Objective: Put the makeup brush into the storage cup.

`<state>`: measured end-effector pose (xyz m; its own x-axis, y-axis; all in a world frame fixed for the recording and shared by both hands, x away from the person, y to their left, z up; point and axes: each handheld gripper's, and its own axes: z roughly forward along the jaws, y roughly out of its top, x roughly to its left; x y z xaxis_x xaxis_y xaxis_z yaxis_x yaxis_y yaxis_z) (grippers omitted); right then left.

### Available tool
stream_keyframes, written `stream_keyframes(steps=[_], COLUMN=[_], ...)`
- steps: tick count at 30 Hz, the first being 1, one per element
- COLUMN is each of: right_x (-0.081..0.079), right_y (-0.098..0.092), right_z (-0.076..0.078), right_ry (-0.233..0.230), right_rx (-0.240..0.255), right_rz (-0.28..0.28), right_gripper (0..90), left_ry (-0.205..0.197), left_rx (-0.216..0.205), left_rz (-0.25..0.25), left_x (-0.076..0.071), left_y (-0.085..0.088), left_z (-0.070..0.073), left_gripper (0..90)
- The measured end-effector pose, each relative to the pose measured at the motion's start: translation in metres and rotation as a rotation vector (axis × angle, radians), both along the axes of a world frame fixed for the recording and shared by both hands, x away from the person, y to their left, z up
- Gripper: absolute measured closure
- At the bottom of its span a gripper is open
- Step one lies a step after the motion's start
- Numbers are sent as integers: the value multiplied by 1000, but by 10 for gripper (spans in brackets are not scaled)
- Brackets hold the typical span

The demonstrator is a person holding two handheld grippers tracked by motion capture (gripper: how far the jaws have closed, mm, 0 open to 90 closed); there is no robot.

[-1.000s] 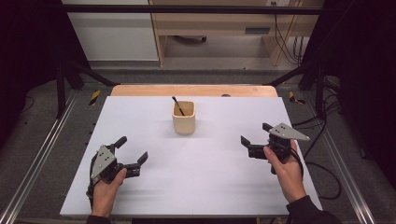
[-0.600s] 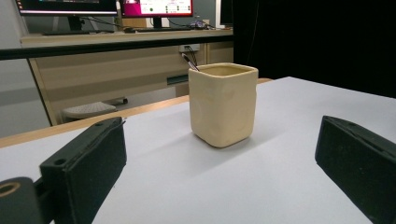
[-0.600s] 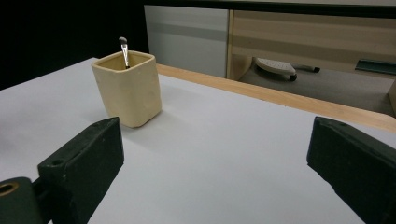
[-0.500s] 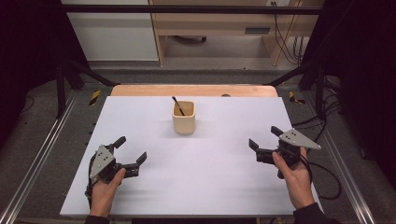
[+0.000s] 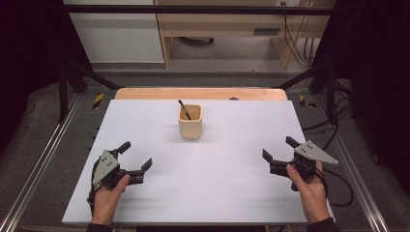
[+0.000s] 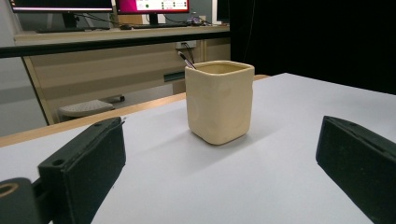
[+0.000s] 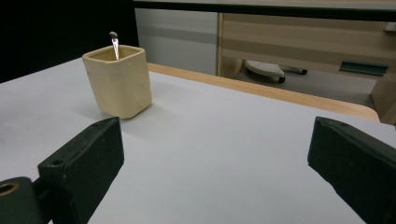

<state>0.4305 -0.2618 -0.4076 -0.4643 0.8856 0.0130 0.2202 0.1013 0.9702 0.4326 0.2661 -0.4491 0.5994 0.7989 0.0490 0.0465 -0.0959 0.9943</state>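
Note:
A cream square cup stands upright near the back middle of the white table, with a thin dark-tipped stick leaning inside it. My left gripper rests low at the front left, open and empty, pointing toward the cup. My right gripper sits at the front right, open and empty; the cup and its stick appear far off to the left between its jaws. Both grippers are well apart from the cup.
A wooden strip runs along the table's far edge. Metal frame rails flank the table on both sides. Cables trail off the right edge. A desk with monitors stands beyond the table.
My right gripper has drawn back toward the front edge and a little to the right. The left gripper and the cup have stayed put.

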Motion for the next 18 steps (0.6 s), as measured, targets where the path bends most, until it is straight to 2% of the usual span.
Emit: stream_keyframes(steps=[12, 18], right_x=[-14, -20], right_y=[-13, -20], right_z=[-14, -23], right_ry=[2, 17], right_rx=[-4, 13], right_rz=[-16, -36], right_gripper=[42, 40], left_ry=[-3, -2], left_rx=[-4, 0], left_rz=[-1, -10], left_x=[-1, -1], left_y=[2, 2], left_z=[1, 2], left_gripper=[12, 12])
